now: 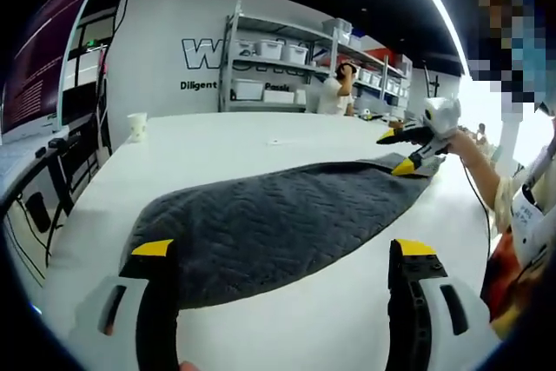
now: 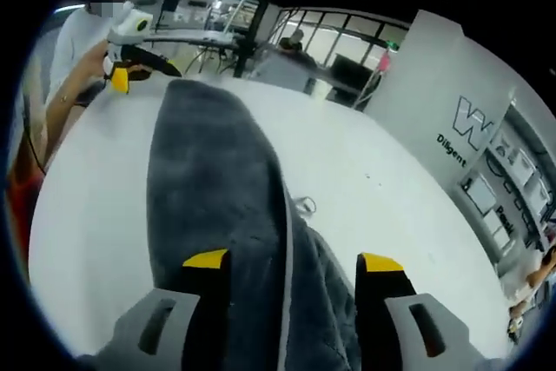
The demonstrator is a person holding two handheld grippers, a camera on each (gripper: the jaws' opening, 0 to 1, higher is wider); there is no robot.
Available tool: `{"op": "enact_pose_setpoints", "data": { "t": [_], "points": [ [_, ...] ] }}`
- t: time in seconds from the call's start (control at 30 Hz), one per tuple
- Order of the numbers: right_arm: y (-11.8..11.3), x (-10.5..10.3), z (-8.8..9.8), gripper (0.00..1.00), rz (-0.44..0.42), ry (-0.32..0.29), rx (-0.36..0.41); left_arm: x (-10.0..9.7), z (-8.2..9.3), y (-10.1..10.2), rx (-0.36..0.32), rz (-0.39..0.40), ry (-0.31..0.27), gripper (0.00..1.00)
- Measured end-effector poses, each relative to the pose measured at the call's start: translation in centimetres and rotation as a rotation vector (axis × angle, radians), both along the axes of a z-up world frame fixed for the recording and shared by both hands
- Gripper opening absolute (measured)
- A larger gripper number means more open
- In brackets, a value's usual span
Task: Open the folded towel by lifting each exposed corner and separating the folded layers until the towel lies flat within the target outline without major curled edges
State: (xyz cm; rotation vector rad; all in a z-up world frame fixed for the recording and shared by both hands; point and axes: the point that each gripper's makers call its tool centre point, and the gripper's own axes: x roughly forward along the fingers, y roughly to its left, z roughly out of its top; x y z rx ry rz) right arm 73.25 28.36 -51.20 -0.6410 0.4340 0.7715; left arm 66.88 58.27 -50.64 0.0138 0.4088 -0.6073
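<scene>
2 grippers: left gripper [image 1: 282,254] and right gripper [image 2: 294,265] work at opposite ends of the towel, I judge so that each one can lift a corner and pull the layers apart.
Left gripper jaws: wide apart, holding nothing; the near towel edge lies just ahead of the tips, at 12 o'clock in the left gripper view.
Right gripper jaws: apart, standing astride a raised fold of the cloth; whether they pinch it I cannot tell.
Towel [image 1: 278,219]: dark grey, thick, with a quilted wavy pattern; it lies long and narrow on the table, folded, with a paler seam along the fold in the right gripper view.
Table [image 1: 226,141]: white, smooth, matt; no target outline can be seen on it.
Paper cup [image 1: 137,126]: small, pale, at 10 o'clock, well apart from the towel.
Shelves [image 1: 278,67]: metal racks with white boxes at the back wall.
</scene>
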Motion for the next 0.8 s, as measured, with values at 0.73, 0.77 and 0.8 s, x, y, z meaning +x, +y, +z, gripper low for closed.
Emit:
{"op": "enact_pose_setpoints", "data": {
  "t": [0.73, 0.77, 0.8],
  "points": [
    [3.2, 3.2, -2.8, 0.00, 0.084, -0.052, -0.122, 0.0, 0.1, 0.3, 0.004, 0.000, 0.003, 0.98],
    [3.2, 3.2, -2.9, 0.00, 0.093, -0.056, -0.136, 0.0, 0.3, 0.1, -0.005, -0.007, -0.003, 0.98],
    [3.3, 3.1, -3.0, 0.00, 0.091, -0.055, -0.126, 0.0, 0.5, 0.0, -0.018, -0.013, -0.008, 0.98]
  ]
}}
